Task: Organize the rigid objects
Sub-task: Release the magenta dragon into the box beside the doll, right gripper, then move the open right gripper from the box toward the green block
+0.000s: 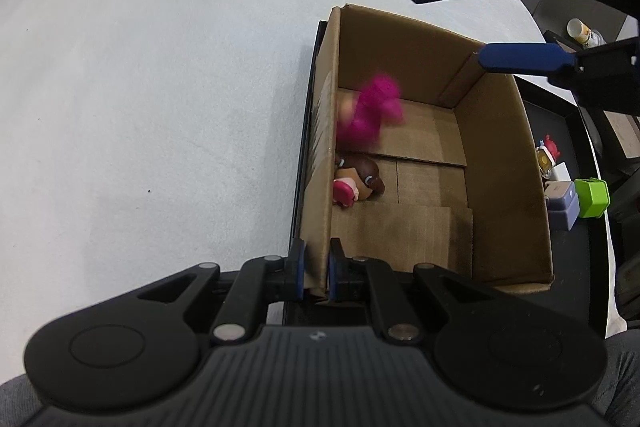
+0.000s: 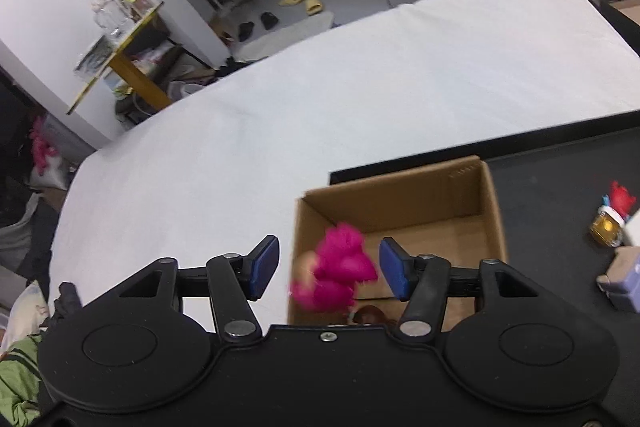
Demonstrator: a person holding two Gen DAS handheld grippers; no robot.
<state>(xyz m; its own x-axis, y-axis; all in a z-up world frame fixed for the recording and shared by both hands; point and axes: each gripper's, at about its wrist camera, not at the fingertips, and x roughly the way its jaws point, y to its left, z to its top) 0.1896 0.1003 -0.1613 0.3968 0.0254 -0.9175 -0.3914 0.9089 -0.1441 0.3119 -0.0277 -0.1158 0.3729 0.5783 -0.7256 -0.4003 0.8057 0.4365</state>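
Note:
An open cardboard box (image 1: 500, 167) (image 2: 400, 203) stands on a black tray. My left gripper (image 1: 318, 259) is shut on the box's near left wall, one pad on each side. My right gripper (image 1: 444, 25) (image 2: 328, 261) hangs open above the box. A pink figure (image 1: 370, 115) (image 2: 340, 267) shows blurred between and below its blue pads, touching neither, by the box's left wall. A brown-haired figure in pink (image 1: 358, 179) (image 2: 370, 315) lies on the box floor against that wall.
The black tray (image 1: 560, 115) (image 2: 560, 187) lies on a white cloth-covered table (image 1: 160, 107). To the right of the box the tray holds a red-haired figure (image 1: 548, 153) (image 2: 612, 215), a lilac block (image 1: 564, 203) and a green cube (image 1: 592, 197).

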